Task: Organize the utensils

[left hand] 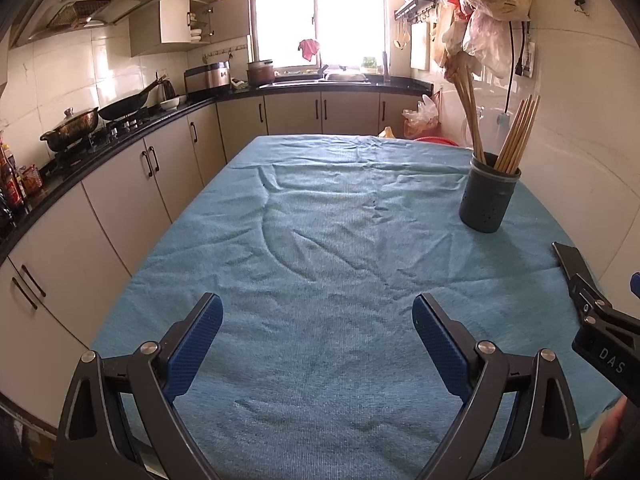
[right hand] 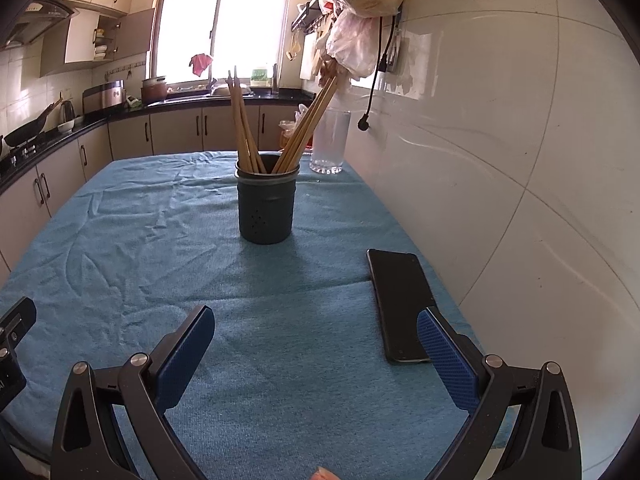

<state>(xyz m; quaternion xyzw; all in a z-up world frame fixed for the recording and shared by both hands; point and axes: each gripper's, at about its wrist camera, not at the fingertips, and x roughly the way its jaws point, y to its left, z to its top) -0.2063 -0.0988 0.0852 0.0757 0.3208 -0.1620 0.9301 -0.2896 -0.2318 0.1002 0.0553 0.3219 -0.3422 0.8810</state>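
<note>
Blue tablecloth (right hand: 120, 240): only right wrist shows the whole phone (right hand: 400, 304).

Wooden chopsticks (right hand: 280, 132) stand splayed in dark holder (right hand: 266, 210).

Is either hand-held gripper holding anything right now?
No. The left hand-held gripper and right hand-held gripper are both open and empty above the blue cloth.

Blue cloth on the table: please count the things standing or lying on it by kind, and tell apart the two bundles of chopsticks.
Dark holder: 1
Chopstick bundles in it: 2, one leaning left, one leaning right; single sticks overlap too much to count
Clear glass: 1
Black phone: 1
Total: 5 on the blue cloth
</note>
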